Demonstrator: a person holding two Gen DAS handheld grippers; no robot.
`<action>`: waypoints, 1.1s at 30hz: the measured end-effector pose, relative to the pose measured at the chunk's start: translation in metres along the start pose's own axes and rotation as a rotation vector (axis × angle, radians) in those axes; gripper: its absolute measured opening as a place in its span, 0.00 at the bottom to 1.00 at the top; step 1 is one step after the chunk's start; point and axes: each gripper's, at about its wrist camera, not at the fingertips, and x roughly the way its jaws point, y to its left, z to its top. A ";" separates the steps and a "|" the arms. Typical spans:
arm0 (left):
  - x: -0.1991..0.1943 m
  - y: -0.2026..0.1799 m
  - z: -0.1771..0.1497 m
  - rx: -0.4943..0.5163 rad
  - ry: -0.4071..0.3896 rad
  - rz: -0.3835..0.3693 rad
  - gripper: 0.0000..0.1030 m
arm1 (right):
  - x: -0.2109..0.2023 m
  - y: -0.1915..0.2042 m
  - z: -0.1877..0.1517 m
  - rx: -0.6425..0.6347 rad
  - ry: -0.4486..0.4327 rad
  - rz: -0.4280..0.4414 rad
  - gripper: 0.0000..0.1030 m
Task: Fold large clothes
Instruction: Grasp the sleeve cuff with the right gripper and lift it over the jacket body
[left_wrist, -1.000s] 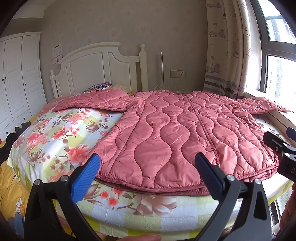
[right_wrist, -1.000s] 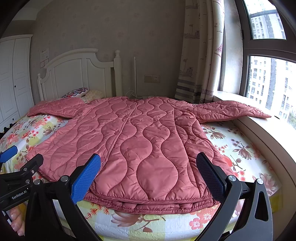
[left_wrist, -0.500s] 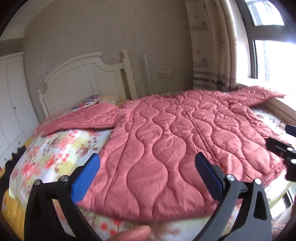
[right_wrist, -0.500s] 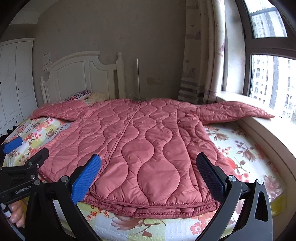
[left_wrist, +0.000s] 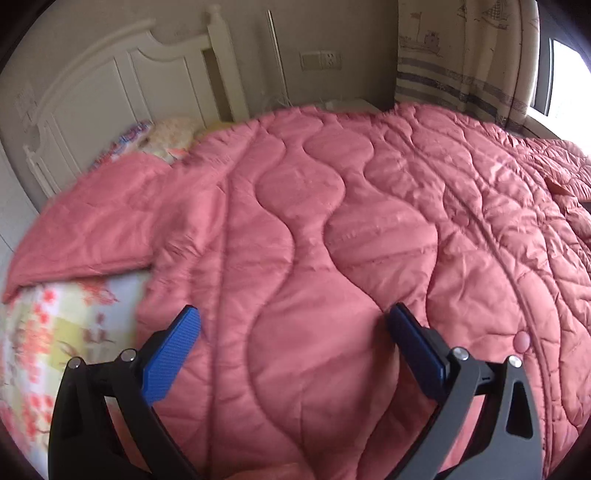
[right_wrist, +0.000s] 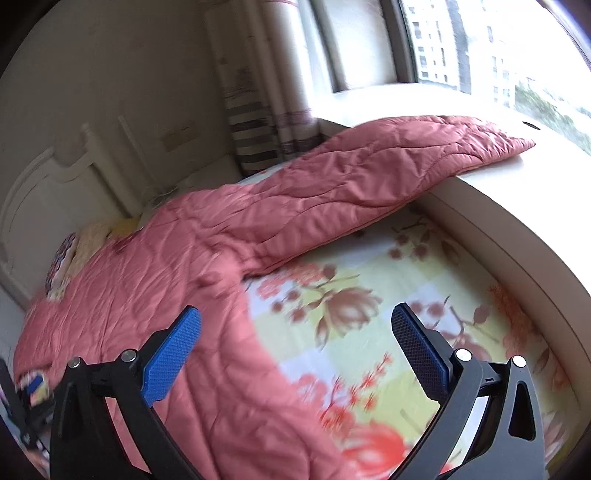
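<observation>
The pink quilted jacket (left_wrist: 332, 236) lies spread flat across the floral bedsheet (right_wrist: 369, 317), filling most of the left wrist view; nothing is folded yet, so this reads as the reach before the first fold. In the right wrist view one sleeve (right_wrist: 369, 177) runs from centre to the upper right, its cuff resting on the windowsill (right_wrist: 480, 199). The other sleeve (left_wrist: 92, 221) sits at the left of the left wrist view. The left gripper (left_wrist: 291, 325) hovers over the jacket body, fingers wide and holding nothing. The right gripper (right_wrist: 295, 328) is likewise wide and empty, straddling the jacket's side edge, the sleeve well above it. Next, I judge, each gripper must reach a sleeve, pinch it, and carry it inward.
</observation>
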 end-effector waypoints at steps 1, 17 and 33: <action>0.004 0.000 0.000 -0.004 0.015 -0.009 0.98 | 0.014 -0.011 0.013 0.052 0.008 -0.019 0.96; 0.011 0.013 -0.002 -0.081 0.044 -0.091 0.98 | 0.055 -0.018 0.078 0.123 -0.221 -0.124 0.31; 0.010 0.016 -0.003 -0.085 0.041 -0.097 0.98 | 0.088 0.284 -0.144 -1.268 -0.246 -0.128 0.63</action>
